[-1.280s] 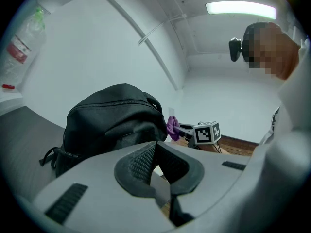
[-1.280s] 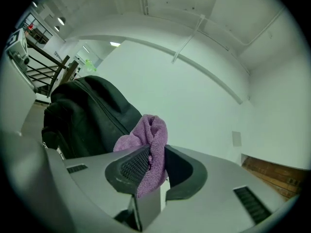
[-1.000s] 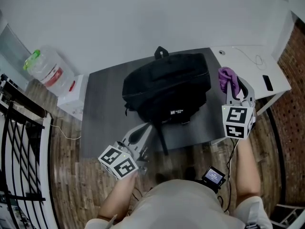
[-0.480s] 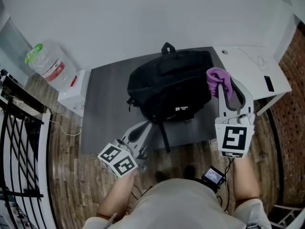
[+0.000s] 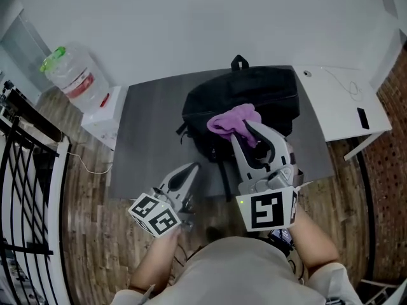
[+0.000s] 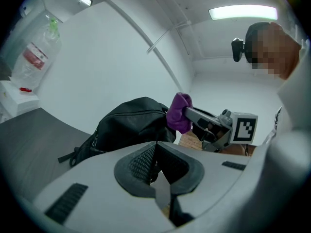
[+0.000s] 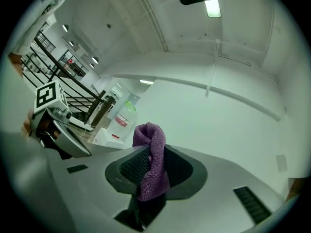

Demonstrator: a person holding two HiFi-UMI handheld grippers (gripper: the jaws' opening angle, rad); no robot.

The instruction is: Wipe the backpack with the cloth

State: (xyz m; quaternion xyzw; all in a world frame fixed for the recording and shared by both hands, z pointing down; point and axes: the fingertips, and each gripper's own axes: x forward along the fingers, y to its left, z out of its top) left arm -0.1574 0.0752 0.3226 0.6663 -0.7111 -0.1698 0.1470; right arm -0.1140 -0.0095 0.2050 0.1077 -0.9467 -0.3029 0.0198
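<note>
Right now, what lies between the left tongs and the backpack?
Only bare grey tabletop separates the left tongs from the backpack, as the head view shows. A loose strap trails just beside that stretch.

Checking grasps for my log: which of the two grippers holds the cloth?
The right gripper: its jaws are shut on the purple cloth. The left gripper is shut too, but with nothing between its jaws.

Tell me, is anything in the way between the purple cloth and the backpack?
No, nothing visible is. The right gripper holds the purple cloth just over the black backpack, and nothing shows between them.
</note>
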